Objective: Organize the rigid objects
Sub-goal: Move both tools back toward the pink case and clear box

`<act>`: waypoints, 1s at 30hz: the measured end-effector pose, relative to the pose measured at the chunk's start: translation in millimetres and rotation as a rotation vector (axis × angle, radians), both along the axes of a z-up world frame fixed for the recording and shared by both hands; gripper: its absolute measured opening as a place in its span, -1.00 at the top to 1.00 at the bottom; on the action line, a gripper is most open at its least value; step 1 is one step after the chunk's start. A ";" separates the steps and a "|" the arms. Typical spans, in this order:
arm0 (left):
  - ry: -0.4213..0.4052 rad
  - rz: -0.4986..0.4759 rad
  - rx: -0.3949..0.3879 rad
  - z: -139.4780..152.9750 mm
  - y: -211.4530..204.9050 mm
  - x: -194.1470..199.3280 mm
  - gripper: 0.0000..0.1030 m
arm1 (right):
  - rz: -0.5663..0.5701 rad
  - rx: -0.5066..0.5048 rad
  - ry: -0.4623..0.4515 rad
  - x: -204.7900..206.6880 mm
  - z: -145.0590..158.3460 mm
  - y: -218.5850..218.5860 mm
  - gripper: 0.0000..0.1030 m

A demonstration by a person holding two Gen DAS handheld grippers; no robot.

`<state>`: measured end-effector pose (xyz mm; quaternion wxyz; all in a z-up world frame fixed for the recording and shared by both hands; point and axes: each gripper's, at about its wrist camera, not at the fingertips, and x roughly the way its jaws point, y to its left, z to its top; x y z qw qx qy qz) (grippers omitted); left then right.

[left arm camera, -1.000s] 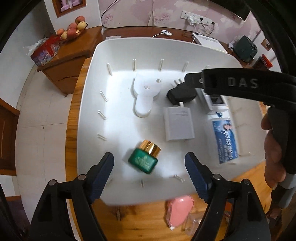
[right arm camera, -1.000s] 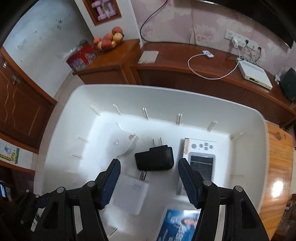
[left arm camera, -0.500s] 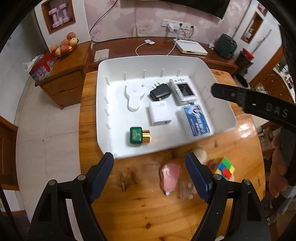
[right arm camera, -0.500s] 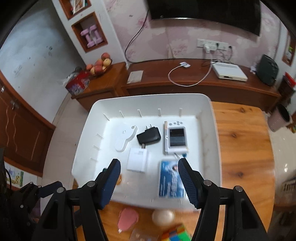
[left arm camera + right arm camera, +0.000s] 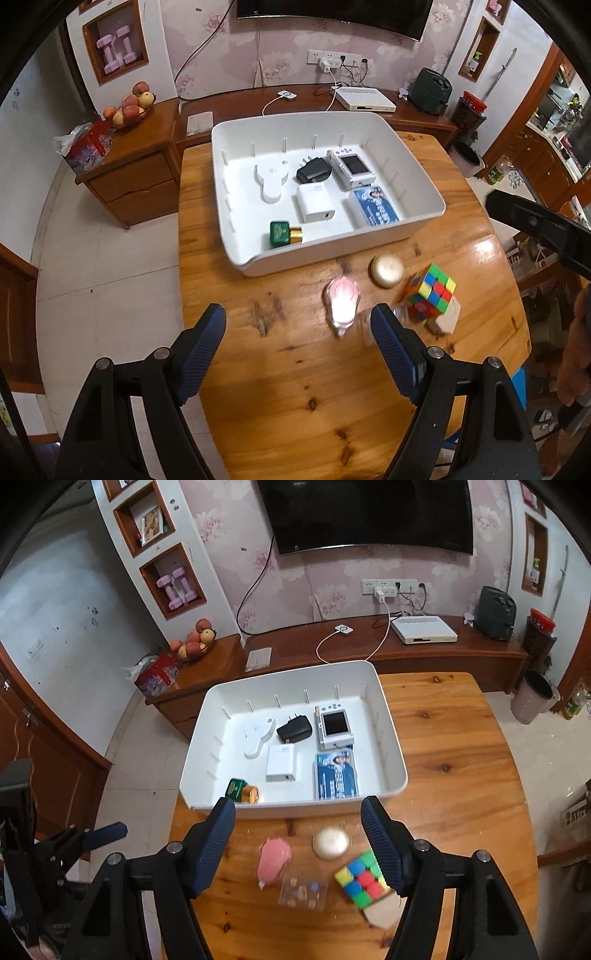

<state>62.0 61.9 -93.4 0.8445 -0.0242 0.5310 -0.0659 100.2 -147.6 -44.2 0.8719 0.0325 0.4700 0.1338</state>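
A white tray [image 5: 421,221] [image 5: 391,738] on the wooden table holds a green bottle [image 5: 284,233] [image 5: 242,791], a white charger [image 5: 314,207], a black plug [image 5: 313,170], a white device [image 5: 352,168], a blue card pack [image 5: 375,210] and a white flat piece [image 5: 271,179]. In front of the tray lie a pink object [image 5: 341,301] [image 5: 274,858], a round gold lid [image 5: 386,270] [image 5: 331,842], a colour cube [image 5: 430,291] [image 5: 362,880] and a clear packet [image 5: 303,891]. My left gripper [image 5: 297,345] and right gripper [image 5: 297,840] are open, empty, above the table's near part.
The round wooden table [image 5: 295,398] has its edge close on the left and near sides. A low wooden cabinet [image 5: 140,166] with a fruit bowl [image 5: 129,107] stands behind left, a long sideboard [image 5: 406,653] behind the tray. A bin [image 5: 535,696] stands right.
Both grippers have pulled up and back from inside the tray, so the whole tray and the loose objects in front of it have come into view. Both stay open.
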 end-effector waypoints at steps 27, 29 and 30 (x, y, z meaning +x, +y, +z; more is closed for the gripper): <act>0.121 -0.054 -0.014 -90.5 -19.7 24.3 -0.61 | 0.041 -0.122 0.015 -84.6 -160.9 21.7 -0.38; 0.127 -0.043 -0.018 -96.1 -20.6 30.6 -0.61 | 0.033 -0.131 0.014 -81.0 -171.2 24.1 -0.38; 0.129 -0.037 -0.019 -98.3 -20.1 33.2 -0.61 | 0.025 -0.139 0.012 -78.6 -178.0 25.6 -0.38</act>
